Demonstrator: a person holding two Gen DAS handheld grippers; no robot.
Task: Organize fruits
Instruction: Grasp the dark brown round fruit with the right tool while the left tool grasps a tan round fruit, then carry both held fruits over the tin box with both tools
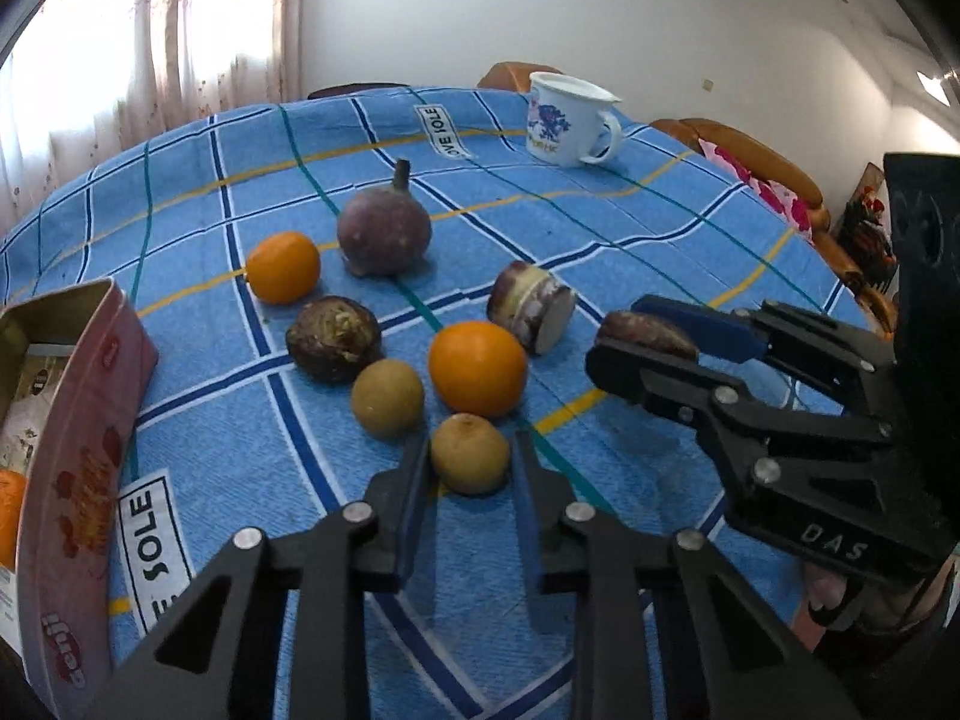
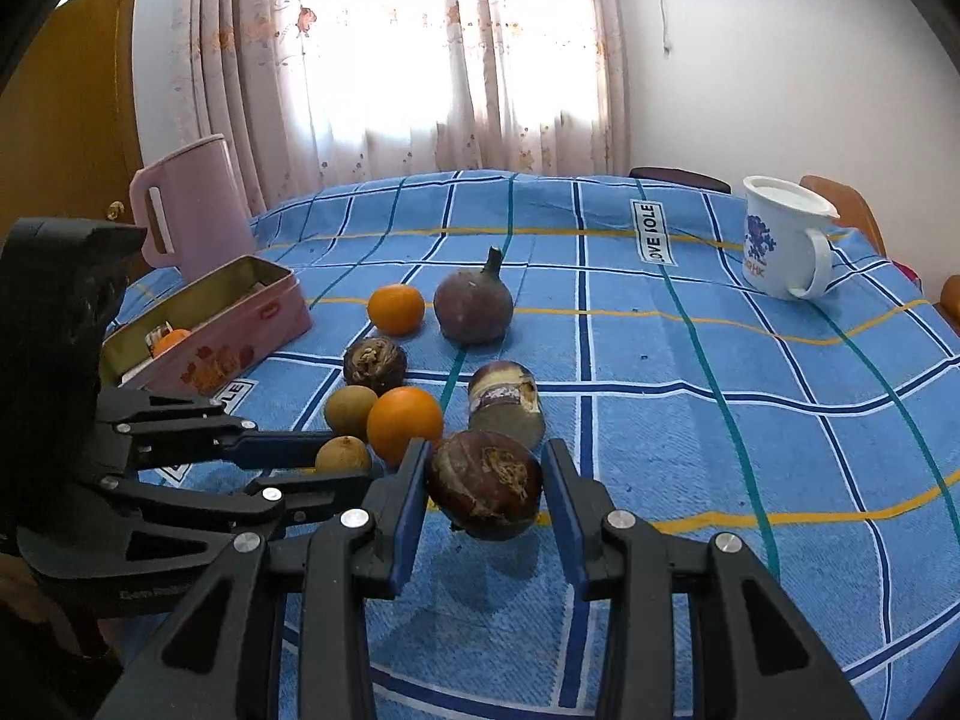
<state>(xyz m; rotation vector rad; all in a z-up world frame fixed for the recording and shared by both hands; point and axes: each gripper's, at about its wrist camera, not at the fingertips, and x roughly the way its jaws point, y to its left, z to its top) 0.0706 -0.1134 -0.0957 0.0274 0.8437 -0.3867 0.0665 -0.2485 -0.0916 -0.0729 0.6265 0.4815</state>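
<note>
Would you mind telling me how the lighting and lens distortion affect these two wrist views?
Left wrist view: the curtained window is blown out at upper left; the checked tablecloth bows into a dome; the fruit stays sharp. Right wrist view: the window glares white at centre top, backlighting the scene; the dark fruit between the right gripper fingers casts a soft shadow toward the camera; corners vignette black.

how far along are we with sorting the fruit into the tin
Early. Done: one orange lies in the pink tin. In hand: the left tool is shut on a small tan fruit, the right tool on a dark brown fruit. Left on the cloth: two oranges, another tan fruit, and three darker fruits.
</note>
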